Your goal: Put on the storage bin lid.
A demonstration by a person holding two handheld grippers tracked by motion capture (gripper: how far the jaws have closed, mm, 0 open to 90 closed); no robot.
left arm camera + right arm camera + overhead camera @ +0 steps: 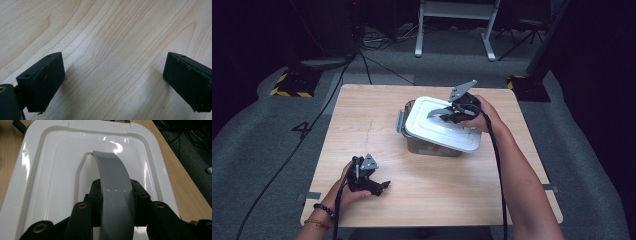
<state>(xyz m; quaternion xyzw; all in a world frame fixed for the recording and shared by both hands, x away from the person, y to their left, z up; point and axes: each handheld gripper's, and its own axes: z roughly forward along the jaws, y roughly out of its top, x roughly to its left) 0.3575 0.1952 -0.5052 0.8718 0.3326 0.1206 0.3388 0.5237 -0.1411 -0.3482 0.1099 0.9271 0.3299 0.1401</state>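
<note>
White lid (439,127) sits askew on the clear storage box (432,146), right of centre on the wooden counter (362,125). Its grey arched handle (113,192) is clenched in the right tongs (451,114). Left tongs (379,186) released, jaws spread wide over bare counter near the front-left edge.
</note>
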